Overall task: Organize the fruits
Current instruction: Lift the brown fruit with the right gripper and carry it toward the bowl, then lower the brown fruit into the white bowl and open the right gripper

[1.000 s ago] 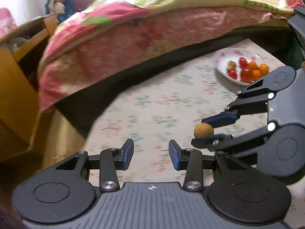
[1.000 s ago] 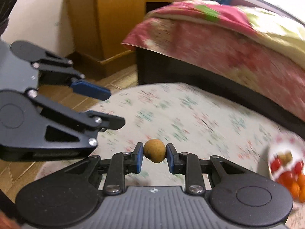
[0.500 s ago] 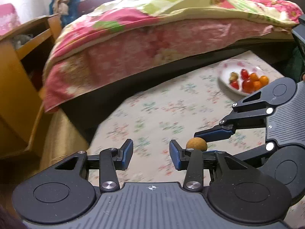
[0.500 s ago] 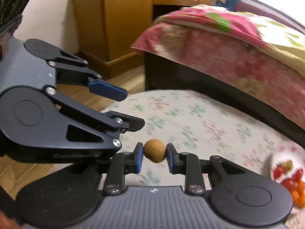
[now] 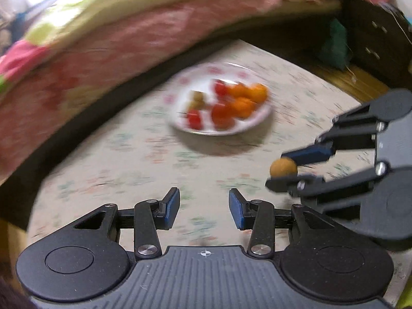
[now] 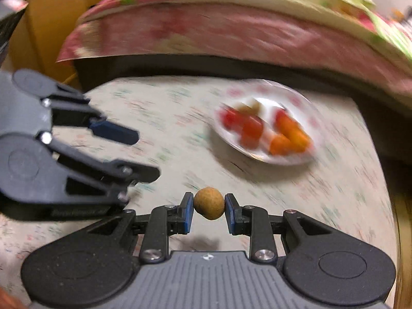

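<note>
Left wrist view: the left tongs [image 5: 204,209] are released, their blue pads spread apart with nothing between them, hovering over a floral-patterned tabletop [image 5: 123,159]. To the right, the right tongs [image 5: 284,166] are clenched on a small round tan fruit, likely a longan [image 5: 283,167], held above the tabletop. Farther ahead sits a white plate [image 5: 239,128] holding red cherry tomatoes [image 5: 222,114], small orange fruits [image 5: 242,106] and a couple of tan fruits, all blurred. A bed with a pink floral quilt [image 5: 103,38] rises behind.

Right wrist view: the longan [image 6: 209,203] sits squarely between the two blue pads of the right tongs [image 6: 208,209], gripped on its left and right sides at its widest part. The plate [image 6: 260,156] lies ahead and to the right, near but apart from the fruit. The left tongs [image 6: 131,154] reach in from the left, released and empty.

The longan looks light, with a thin, dry, brittle shell, so a gentle squeeze across its middle should hold it without cracking it. Being round, it could roll once set down, so the plate's hollow suits it best.
</note>
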A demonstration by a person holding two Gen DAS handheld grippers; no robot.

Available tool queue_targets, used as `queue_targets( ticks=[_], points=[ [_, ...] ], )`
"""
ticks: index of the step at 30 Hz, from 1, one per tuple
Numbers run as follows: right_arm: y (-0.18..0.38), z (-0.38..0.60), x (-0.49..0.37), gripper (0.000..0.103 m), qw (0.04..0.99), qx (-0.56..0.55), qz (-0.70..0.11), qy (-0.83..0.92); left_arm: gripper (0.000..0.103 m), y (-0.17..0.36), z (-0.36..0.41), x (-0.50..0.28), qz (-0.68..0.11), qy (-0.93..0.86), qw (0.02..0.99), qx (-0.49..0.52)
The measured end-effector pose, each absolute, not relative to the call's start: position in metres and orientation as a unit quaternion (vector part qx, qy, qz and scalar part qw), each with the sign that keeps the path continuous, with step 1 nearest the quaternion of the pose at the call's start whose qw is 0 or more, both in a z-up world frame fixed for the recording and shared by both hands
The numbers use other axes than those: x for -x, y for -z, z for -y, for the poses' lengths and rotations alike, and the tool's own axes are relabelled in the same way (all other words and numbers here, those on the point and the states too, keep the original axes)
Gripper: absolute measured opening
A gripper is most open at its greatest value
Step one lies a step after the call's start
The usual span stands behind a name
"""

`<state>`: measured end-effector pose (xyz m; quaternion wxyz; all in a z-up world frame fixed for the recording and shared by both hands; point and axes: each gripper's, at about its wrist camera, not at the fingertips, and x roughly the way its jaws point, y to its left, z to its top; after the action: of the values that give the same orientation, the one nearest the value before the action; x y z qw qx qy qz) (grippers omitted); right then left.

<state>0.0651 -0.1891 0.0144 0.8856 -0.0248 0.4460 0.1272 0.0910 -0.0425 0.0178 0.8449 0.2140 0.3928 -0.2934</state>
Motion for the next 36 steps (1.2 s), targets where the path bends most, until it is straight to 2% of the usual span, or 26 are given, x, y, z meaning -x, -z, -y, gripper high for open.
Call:
queue_targets(
  ticks=[11, 20, 23, 25, 27, 36],
  points=[
    [0.002, 0.247, -0.061, 0.027, 0.888, -0.006, -0.451, -0.091, 0.05, 0.015, 0.102, -0.087, -0.424, 0.289, 0.833, -0.207],
    [0.023, 0.239, -0.056, 0.027, 0.88, 0.009, -0.463, -0.104, 0.054, 0.032, 0.093, -0.082, -0.438, 0.276, 0.836, -0.185],
    [0.032, 0.239, -0.055, 0.027, 0.876, 0.01, -0.471, -0.108, 0.059, 0.037, 0.088, -0.083, -0.44, 0.275, 0.836, -0.177],
    [0.032, 0.241, -0.052, 0.027, 0.879, 0.011, -0.463, -0.114, 0.07, 0.038, 0.086, -0.084, -0.437, 0.27, 0.839, -0.18],
    [0.033, 0.245, -0.05, 0.027, 0.881, 0.003, -0.459, -0.118, 0.075, 0.039, 0.084, -0.085, -0.437, 0.268, 0.84, -0.177],
    [0.032, 0.248, -0.048, 0.027, 0.882, -0.003, -0.455, -0.121, 0.081, 0.042, 0.085, -0.083, -0.428, 0.269, 0.844, -0.18]
  ],
)
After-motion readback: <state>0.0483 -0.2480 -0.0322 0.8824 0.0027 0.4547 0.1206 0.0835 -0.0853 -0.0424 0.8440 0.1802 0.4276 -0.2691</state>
